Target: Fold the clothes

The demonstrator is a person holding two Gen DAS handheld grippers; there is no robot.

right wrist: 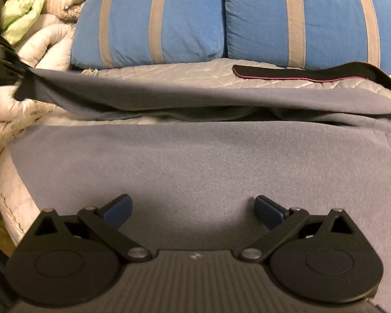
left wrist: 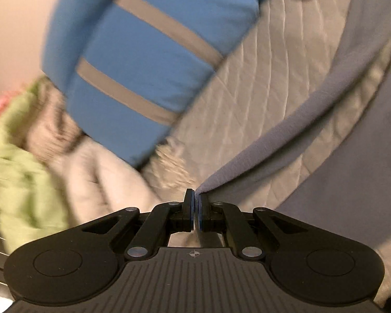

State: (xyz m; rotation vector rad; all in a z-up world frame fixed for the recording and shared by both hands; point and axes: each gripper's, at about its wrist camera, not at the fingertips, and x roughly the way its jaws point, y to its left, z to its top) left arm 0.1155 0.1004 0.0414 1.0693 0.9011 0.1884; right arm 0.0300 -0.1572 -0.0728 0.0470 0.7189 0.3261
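The left gripper (left wrist: 195, 208) has its fingers pressed together on a corner of the grey cloth (left wrist: 286, 127) — the fabric runs up and away from the pads in a taut ridge across the quilted bedspread (left wrist: 260, 78). That view is smeared with blur, but the blue striped pillow (left wrist: 148, 60) fills the upper left and a green cloth (left wrist: 20, 169) sits crumpled at the far left edge beside a pale rolled quilt (left wrist: 91, 172).

Over on the other side, the right gripper (right wrist: 193, 211) hangs just above the grey cloth (right wrist: 195, 161) with its fingers spread wide, nothing between them. The cloth lies broad and flat on the bed here, and its far edge is lifted and pulled toward the left — the other gripper shows only as a dark shape at that raised corner. Beyond it lies the bedspread (right wrist: 169, 74), then a dark strip with a red edge (right wrist: 286, 74), and two blue pillows with grey stripes (right wrist: 153, 26) against the head of the bed.
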